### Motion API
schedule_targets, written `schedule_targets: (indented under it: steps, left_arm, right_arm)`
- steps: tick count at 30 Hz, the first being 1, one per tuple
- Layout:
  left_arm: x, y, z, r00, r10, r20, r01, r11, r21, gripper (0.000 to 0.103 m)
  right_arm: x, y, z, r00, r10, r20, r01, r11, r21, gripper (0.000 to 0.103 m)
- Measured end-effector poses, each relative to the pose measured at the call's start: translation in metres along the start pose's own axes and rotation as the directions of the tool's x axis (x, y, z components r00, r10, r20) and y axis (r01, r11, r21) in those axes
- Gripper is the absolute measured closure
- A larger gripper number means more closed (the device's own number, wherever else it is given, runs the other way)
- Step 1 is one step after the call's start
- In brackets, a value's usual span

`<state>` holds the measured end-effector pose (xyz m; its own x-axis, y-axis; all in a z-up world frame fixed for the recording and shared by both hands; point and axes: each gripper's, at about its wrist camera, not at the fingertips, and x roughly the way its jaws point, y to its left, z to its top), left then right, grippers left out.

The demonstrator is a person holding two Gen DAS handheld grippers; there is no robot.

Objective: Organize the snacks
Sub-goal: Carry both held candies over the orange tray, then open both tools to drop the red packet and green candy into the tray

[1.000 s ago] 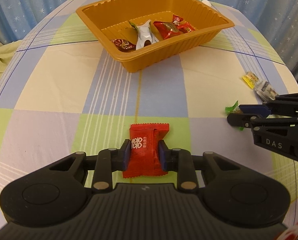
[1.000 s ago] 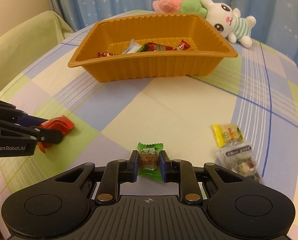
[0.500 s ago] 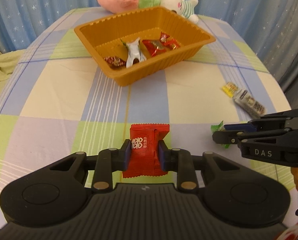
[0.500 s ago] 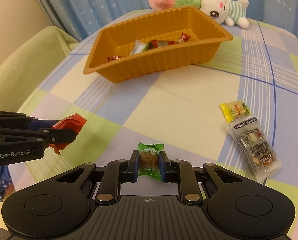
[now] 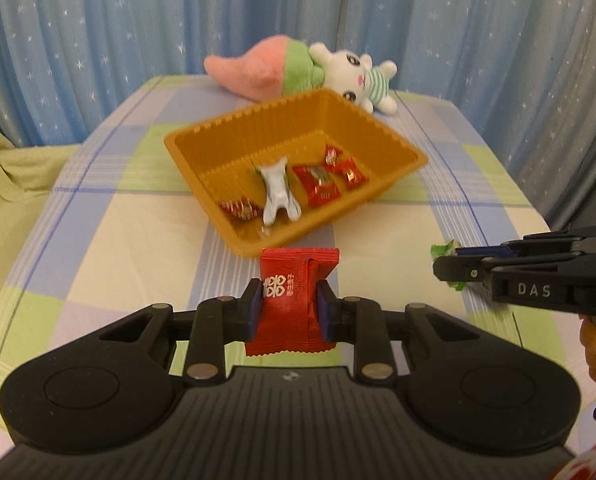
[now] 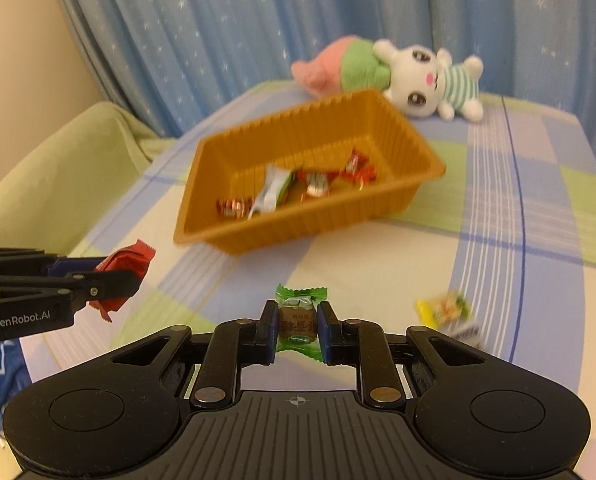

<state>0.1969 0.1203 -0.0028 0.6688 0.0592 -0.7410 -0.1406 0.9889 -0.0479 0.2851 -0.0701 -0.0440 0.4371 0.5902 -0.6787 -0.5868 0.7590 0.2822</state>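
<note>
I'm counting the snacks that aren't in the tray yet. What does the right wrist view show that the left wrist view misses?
Only the right view: a yellow packet and a clear packet lying on the tablecloth. Only the left view: nothing extra. Both: the orange tray with wrapped sweets, the left tongs shut on a red packet, the right tongs shut on a green candy.

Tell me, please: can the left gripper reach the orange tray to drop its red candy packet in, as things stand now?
Probably yes. The left gripper holds the red candy packet just short of the orange tray, whose open top faces it with nothing between. The right gripper stays off to the side.
</note>
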Motion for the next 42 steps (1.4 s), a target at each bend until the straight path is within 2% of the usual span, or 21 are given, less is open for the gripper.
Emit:
schedule_targets:
  steps: [10, 23, 42]
  left_arm:
    - [0.006, 0.008, 0.036, 0.998, 0.015, 0.062, -0.015, 1.000, 0.005, 0.078]
    - [0.039, 0.024, 0.084, 0.995, 0.038, 0.087, -0.037, 0.999, -0.011, 0.078]
    - [0.134, 0.044, 0.125, 0.997, 0.084, -0.003, -0.084, 0.996, -0.008, 0.078]
  right_arm:
    - [-0.006, -0.010, 0.048, 0.995, -0.017, 0.098, 0.017, 1.000, 0.003, 0.082]
    - [0.014, -0.023, 0.098, 0.987, -0.018, 0.158, 0.016, 1.000, 0.016, 0.082]
    - [0.082, -0.036, 0.131, 0.994, -0.037, 0.103, 0.032, 0.998, 0.049, 0.082]
